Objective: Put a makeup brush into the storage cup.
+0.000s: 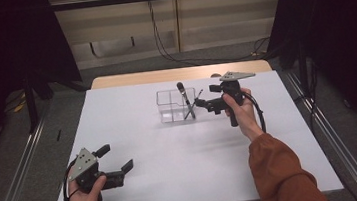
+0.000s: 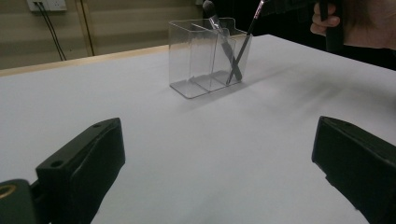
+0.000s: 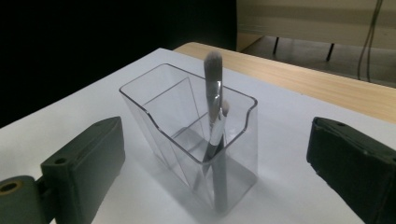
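Note:
A clear plastic organiser (image 1: 172,106) with several compartments stands on the white table top (image 1: 182,155), a little behind centre. Two makeup brushes lean in its right-hand compartment: a thicker dark-handled brush (image 1: 184,97) and a thinner brush (image 1: 194,104) that tilts right. My right gripper (image 1: 210,98) hovers just right of the organiser, open, its jaws either side of that end compartment (image 3: 219,154) with nothing gripped. The brush heads (image 3: 214,63) rise above the rim. My left gripper (image 1: 115,158) rests low at the front left, open and empty, facing the organiser (image 2: 208,58).
A strip of wooden table edge (image 1: 179,74) shows behind the white sheet. Metal rails (image 1: 17,167) run along both sides on the floor, with cables (image 1: 171,51) against the back wall. The person's orange sleeve (image 1: 284,170) crosses the front right.

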Available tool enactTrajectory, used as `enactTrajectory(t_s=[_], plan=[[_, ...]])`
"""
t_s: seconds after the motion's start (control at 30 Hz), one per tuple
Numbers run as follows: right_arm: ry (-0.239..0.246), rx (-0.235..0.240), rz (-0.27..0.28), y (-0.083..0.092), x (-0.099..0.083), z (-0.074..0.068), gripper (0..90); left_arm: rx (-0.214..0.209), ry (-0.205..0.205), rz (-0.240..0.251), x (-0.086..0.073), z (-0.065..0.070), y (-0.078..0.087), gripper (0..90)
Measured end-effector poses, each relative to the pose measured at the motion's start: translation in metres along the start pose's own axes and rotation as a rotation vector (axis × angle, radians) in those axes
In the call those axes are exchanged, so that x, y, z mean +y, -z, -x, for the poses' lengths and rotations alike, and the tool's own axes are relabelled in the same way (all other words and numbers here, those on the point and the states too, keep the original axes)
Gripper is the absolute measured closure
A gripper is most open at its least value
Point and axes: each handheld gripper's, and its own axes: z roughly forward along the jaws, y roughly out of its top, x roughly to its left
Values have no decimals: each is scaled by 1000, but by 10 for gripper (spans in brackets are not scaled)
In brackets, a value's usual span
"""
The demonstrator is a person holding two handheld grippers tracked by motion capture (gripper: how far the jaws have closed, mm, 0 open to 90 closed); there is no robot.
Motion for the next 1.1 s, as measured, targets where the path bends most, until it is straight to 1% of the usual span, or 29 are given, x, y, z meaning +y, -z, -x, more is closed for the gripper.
enactTrajectory(t_s=[0.07, 0.13, 0.2, 0.23, 0.4, 0.53, 0.6, 0.67, 0.8, 0.93, 1.03, 1.1], plan=[[-1, -3, 1, 1, -1, -2, 25, 3, 5, 3, 0, 0, 1, 27], [22, -35, 6, 3, -3, -4, 22, 2, 0, 2, -1, 1, 2, 27], [20, -40, 13, 5, -4, -5, 16, 3, 1, 8, -1, 1, 4, 27], [16, -55, 28, 7, -5, -6, 12, 4, 1, 11, 0, 1, 5, 27], [15, -66, 56, 12, -8, -8, 9, 4, 2, 14, 0, 0, 6, 27], [18, -64, 58, 15, -8, -9, 4, 8, 7, 18, 0, 0, 6, 27], [21, -81, 81, 18, -9, -11, 0, 1, 3, 14, 0, 0, 4, 27], [24, -92, 75, 21, -11, -12, 0, 0, -2, 12, 0, 1, 4, 27], [19, -95, 72, 27, -15, -11, 2, 3, 4, 14, 0, 1, 5, 28], [5, -88, 84, 34, -16, -10, 2, 4, 2, 13, 0, 1, 5, 28], [10, -96, 93, 37, -18, -10, 3, 1, -3, 12, 0, 1, 5, 29], [9, -101, 88, 39, -21, -11, 3, 1, -2, 11, 0, 1, 5, 30]])
